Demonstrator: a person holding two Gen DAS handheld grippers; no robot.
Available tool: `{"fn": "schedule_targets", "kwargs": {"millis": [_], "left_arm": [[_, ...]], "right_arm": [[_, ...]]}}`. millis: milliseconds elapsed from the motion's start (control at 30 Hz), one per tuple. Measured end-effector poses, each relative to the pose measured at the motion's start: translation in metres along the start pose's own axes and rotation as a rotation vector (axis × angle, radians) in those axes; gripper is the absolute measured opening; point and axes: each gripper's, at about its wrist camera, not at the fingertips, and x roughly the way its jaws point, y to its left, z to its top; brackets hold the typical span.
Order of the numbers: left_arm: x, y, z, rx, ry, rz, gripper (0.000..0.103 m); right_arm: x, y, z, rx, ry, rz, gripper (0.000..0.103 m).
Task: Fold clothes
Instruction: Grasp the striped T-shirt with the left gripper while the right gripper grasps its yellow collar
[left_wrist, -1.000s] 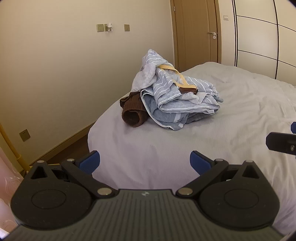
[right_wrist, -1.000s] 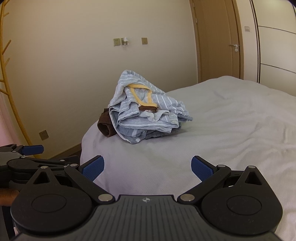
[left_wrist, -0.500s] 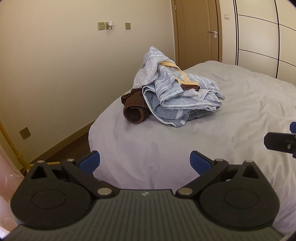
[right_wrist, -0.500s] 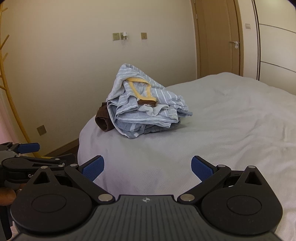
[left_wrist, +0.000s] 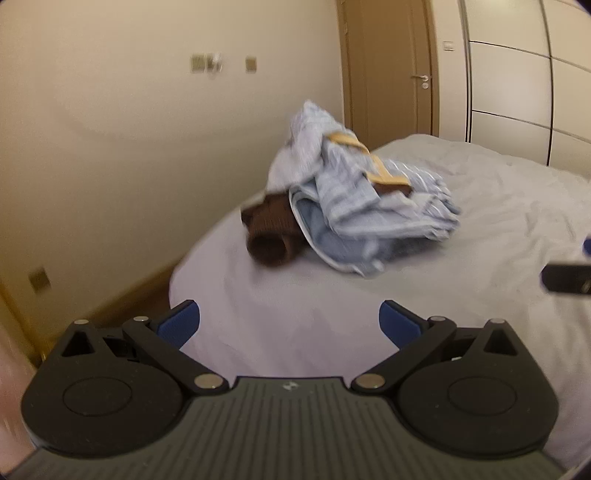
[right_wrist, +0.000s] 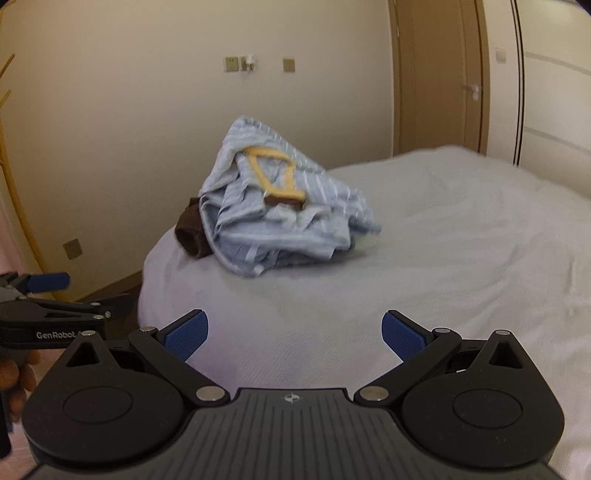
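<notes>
Your left gripper (left_wrist: 289, 321) hangs over the near corner of the white-sheeted bed (left_wrist: 498, 221), its blue-padded fingers (left_wrist: 179, 322) spread wide with nothing between them. In the right wrist view it shows at the left edge, with your hand (right_wrist: 14, 384) under it. Ahead, near the bed's far left corner, lies a crumpled heap of pale blue, white-striped clothes (left_wrist: 354, 206) with a yellow strap (left_wrist: 369, 158) across the top; a dark brown knitted garment (left_wrist: 271, 230) pokes out from under its left side, touching it. Your right gripper (right_wrist: 294, 334) is likewise spread and empty, over the sheet, well short of the heap (right_wrist: 280, 210). Both views are somewhat blurred.
</notes>
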Motion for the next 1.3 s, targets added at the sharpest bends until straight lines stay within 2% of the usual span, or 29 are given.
{"fn": "schedule_targets", "kwargs": {"millis": [233,367,433,500,567,633,700,733,800,833,867,933,967,1033,1167,1300], "left_arm": [[0.071,0.004,0.05,0.237,-0.144,-0.028,0.102],[0.127,0.006,0.078,0.328,-0.121,-0.063,0.095],[0.15,0.006,0.088,0.353,-0.115,-0.072,0.091],[0.169,0.003,0.096,0.395,-0.107,-0.078,0.075],[0.183,-0.001,0.102,0.446,-0.103,-0.09,0.068],[0.193,-0.004,0.106,0.479,-0.109,-0.098,0.062],[0.203,-0.007,0.109,0.512,-0.11,-0.107,0.051],[0.208,-0.008,0.111,0.527,-0.106,-0.113,0.043],[0.216,-0.011,0.112,0.57,-0.095,-0.112,0.003],[0.218,-0.012,0.112,0.588,-0.097,-0.102,0.003],[0.219,-0.012,0.113,0.59,-0.104,-0.1,0.002],[0.216,-0.009,0.115,0.575,-0.124,-0.104,0.002],[0.21,-0.008,0.119,0.564,-0.148,-0.098,0.002],[0.196,-0.004,0.129,0.543,-0.203,-0.082,0.001],[0.156,0.004,0.166,0.485,-0.308,-0.088,0.001],[0.101,-0.009,0.197,0.485,-0.426,-0.151,0.001]], "right_arm": [[0.047,-0.011,0.036,-0.123,-0.108,0.007,0.102],[0.09,-0.017,0.052,-0.166,-0.103,0.029,0.089],[0.112,-0.019,0.058,-0.177,-0.096,0.05,0.086],[0.133,-0.02,0.063,-0.18,-0.093,0.077,0.082],[0.151,-0.017,0.066,-0.192,-0.098,0.108,0.073],[0.169,-0.012,0.069,-0.207,-0.097,0.131,0.072],[0.188,-0.009,0.072,-0.208,-0.089,0.147,0.072],[0.196,-0.008,0.072,-0.201,-0.085,0.155,0.072],[0.211,-0.008,0.074,-0.168,-0.073,0.172,0.07],[0.217,-0.009,0.076,-0.141,-0.067,0.182,0.067],[0.221,-0.01,0.077,-0.111,-0.059,0.189,0.059],[0.222,-0.012,0.079,-0.076,-0.06,0.196,0.035],[0.22,-0.013,0.08,-0.064,-0.064,0.198,0.01],[0.214,-0.016,0.082,-0.048,-0.078,0.197,0.008],[0.166,-0.029,0.1,-0.055,-0.183,0.124,0.007],[0.099,-0.057,0.123,-0.043,-0.305,0.038,0.007]]}}
